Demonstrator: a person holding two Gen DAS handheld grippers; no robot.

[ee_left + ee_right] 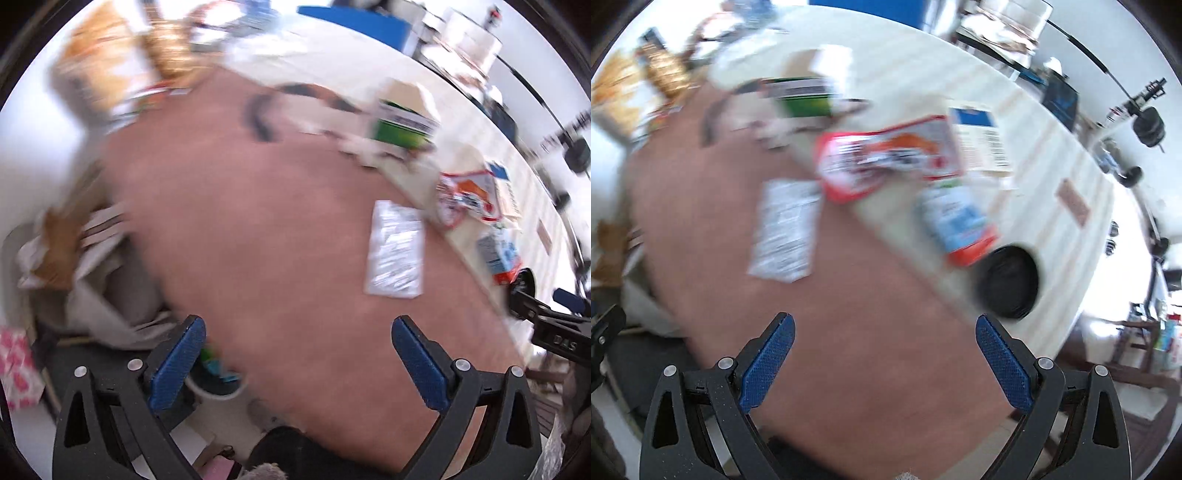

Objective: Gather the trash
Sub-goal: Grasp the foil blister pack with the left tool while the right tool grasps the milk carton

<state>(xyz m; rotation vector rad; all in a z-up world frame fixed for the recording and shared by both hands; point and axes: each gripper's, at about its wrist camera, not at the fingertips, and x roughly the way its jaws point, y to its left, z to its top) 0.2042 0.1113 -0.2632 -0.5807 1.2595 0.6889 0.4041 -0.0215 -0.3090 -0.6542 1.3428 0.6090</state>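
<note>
Brown tabletop [258, 229] carries a flat silver wrapper [395, 247] lying ahead of both empty, wide-open grippers — left [299, 363], right [884, 363] — and it looks light, thin and slippery, best pinched at an edge.

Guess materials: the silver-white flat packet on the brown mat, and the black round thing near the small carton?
Silver-white packet: likely foil or metallised plastic film, glossy; it lies flat and thin with printed text and bright sheen. Black round thing: probably hard plastic, dark with a dull sheen on the rim; motion blur leaves it open. Both grippers hang open above.
</note>
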